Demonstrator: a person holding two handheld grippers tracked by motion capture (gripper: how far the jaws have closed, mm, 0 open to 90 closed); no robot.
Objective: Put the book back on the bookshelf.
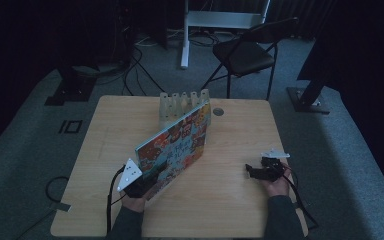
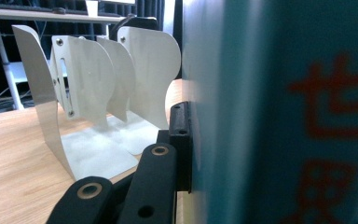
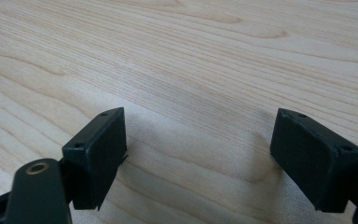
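Note:
A large picture book (image 1: 180, 142) with a busy, colourful cover stands tilted on its edge across the middle of the wooden table (image 1: 230, 210). My left gripper (image 1: 149, 180) is shut on its near lower corner. In the left gripper view one black pad (image 2: 181, 140) presses flat against the teal cover (image 2: 279, 112); the other jaw is hidden behind the book. The book's far end leans by a white rack of upright dividers (image 1: 182, 102), which stands just ahead in the left gripper view (image 2: 98, 93). My right gripper (image 1: 250, 171) hovers open over bare wood (image 3: 198, 154), holding nothing.
A small round grey disc (image 1: 218, 111) sits on the table right of the rack. Beyond the table stand a black folding chair (image 1: 245, 52) and a white desk leg (image 1: 184, 35). Cables trail over the dark floor at the left (image 1: 55, 192).

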